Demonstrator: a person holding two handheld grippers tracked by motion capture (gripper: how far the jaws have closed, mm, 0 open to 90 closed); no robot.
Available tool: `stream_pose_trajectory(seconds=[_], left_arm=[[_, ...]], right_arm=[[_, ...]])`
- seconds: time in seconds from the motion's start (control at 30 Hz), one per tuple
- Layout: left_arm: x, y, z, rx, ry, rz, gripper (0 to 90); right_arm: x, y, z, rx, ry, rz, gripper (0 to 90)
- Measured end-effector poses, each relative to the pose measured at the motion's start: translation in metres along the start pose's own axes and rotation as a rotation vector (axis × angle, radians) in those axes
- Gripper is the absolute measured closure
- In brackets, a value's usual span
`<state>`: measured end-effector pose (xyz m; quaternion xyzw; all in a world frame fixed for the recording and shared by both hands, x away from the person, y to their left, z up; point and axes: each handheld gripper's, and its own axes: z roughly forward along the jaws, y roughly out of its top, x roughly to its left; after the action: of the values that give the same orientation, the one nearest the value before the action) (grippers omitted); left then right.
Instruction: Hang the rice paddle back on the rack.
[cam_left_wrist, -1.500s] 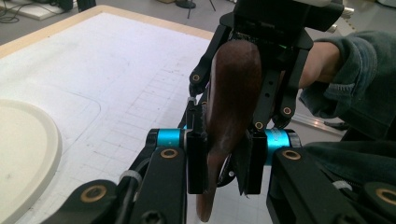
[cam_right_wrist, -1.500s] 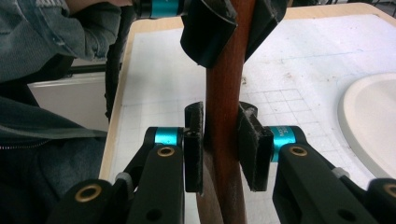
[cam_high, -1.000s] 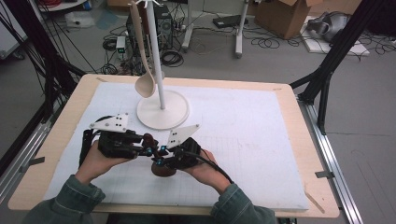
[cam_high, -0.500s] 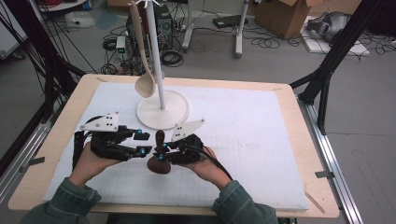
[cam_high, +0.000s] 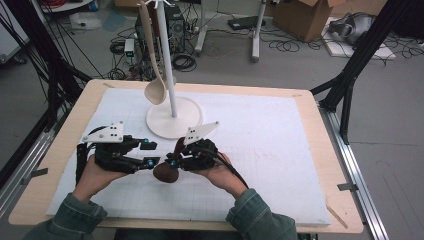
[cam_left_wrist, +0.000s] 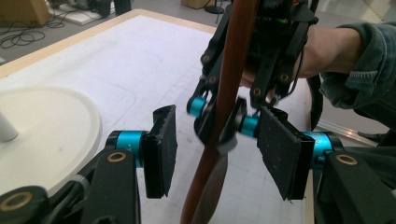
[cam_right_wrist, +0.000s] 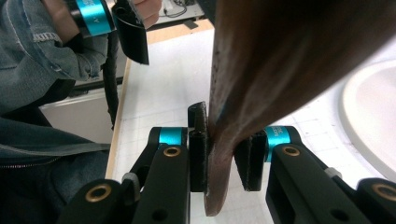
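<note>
My right gripper (cam_high: 173, 159) is shut on a dark brown wooden spoon (cam_high: 166, 173), which stands upright with its bowl on the white mat. In the right gripper view both pads (cam_right_wrist: 198, 149) press the spoon (cam_right_wrist: 280, 56) near the bowl. My left gripper (cam_high: 148, 153) sits just left of it. Its jaws have just been opening and stand apart, and the spoon's handle (cam_left_wrist: 224, 93) passes between the pads (cam_left_wrist: 161, 149) without touching them. Beyond them is the right gripper (cam_left_wrist: 219, 116). A pale wooden spoon (cam_high: 152, 75) hangs from a white stand (cam_high: 172, 117).
The white mat (cam_high: 280, 150) covers a wooden table (cam_high: 327, 165), with open room to the right. The stand's round base lies just beyond the grippers. Black frame legs (cam_high: 350, 75), cables and a cardboard box (cam_high: 305, 15) are on the floor behind.
The left gripper's jaws have opened off the brown spoon's handle and the left hand has eased slightly to the left. The right gripper keeps its hold, and the spoon now stands more upright.
</note>
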<state>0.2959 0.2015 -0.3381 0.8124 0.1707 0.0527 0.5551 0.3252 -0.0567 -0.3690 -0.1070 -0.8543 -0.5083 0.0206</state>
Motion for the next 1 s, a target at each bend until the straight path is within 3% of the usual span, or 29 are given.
stream_pose_trajectory(seconds=[0.13,0.37,0.6,0.7,1.0], left_arm=[[-0.002,0.003,0.007,0.009,-0.012,0.005,48.3],[-0.003,0.007,0.016,0.021,-0.036,0.014,51.1],[-0.002,0.008,0.015,0.012,-0.041,0.021,62.3],[-0.002,0.008,0.013,0.007,-0.031,0.037,73.4],[0.0,0.005,0.004,-0.003,0.001,0.026,75.4]], right_arm=[[0.003,0.003,0.006,0.02,0.021,-0.011,78.0],[0.007,0.005,0.016,0.023,0.012,-0.04,77.9],[0.01,0.007,0.023,0.005,0.012,-0.06,77.8],[0.01,0.007,0.025,-0.005,0.007,-0.067,77.6],[0.013,0.003,0.033,-0.017,-0.009,-0.056,74.4]])
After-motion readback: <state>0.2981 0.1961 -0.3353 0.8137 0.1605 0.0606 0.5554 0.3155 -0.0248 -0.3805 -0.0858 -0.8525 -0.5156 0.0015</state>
